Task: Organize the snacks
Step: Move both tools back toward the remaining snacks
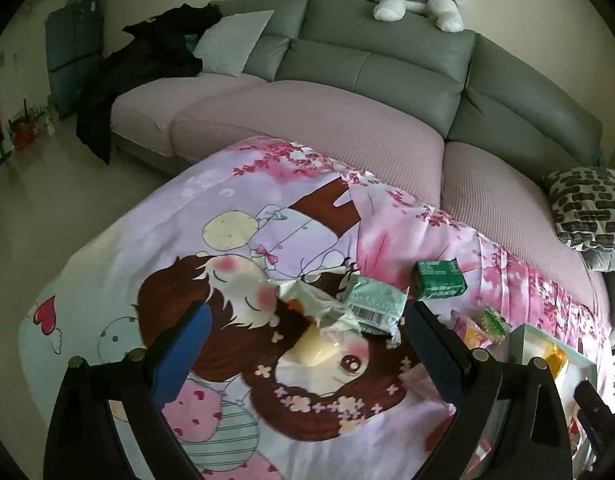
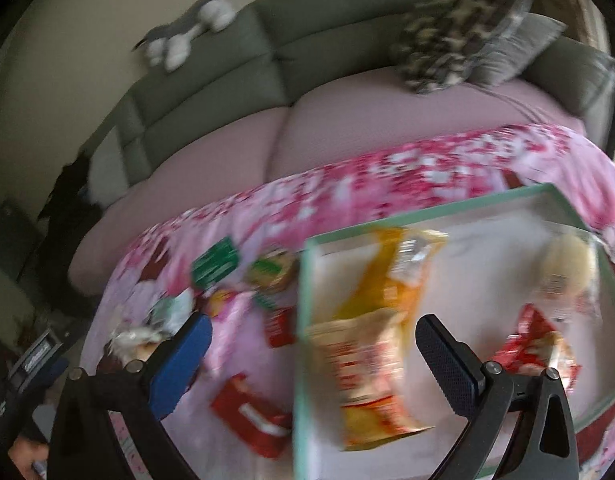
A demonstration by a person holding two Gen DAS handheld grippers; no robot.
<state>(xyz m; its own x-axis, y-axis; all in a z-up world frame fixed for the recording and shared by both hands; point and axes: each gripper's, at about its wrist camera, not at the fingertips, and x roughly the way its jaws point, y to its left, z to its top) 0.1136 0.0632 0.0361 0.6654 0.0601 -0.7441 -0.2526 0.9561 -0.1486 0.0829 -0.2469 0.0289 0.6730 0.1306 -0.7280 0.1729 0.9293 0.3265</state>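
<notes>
Pink cartoon cloth (image 1: 119,240) covers the bench in front of me, and the snacks lie scattered on it. My left hand-held gripper (image 1: 307,344) hangs above the cloth with its jaws spread wide and nothing between them. Just ahead of it lie a clear packet with a pale yellow cake (image 1: 313,346) inside and, overlapping its far right corner, a mint-green packet (image 1: 373,304) showing a barcode. A dark green box (image 1: 439,278) sits a little farther off to the right, and small bright packets (image 1: 481,326) lie near the corner of the tray (image 1: 519,332).

My right hand-held gripper (image 2: 313,354) is also wide open and empty, poised over the tray's near left edge (image 2: 303,320). The view here is blurred. Inside the mint-rimmed tray I can make out a long yellow-orange bag (image 2: 383,312), a red-and-white packet (image 2: 535,344) to its right and a pale round cake in clear wrap (image 2: 567,264) towards the far right corner. Outside the tray, on the cloth to the left, lie red packets (image 2: 247,416), the dark green box (image 2: 215,266) and other wrappers I cannot tell apart.
</notes>
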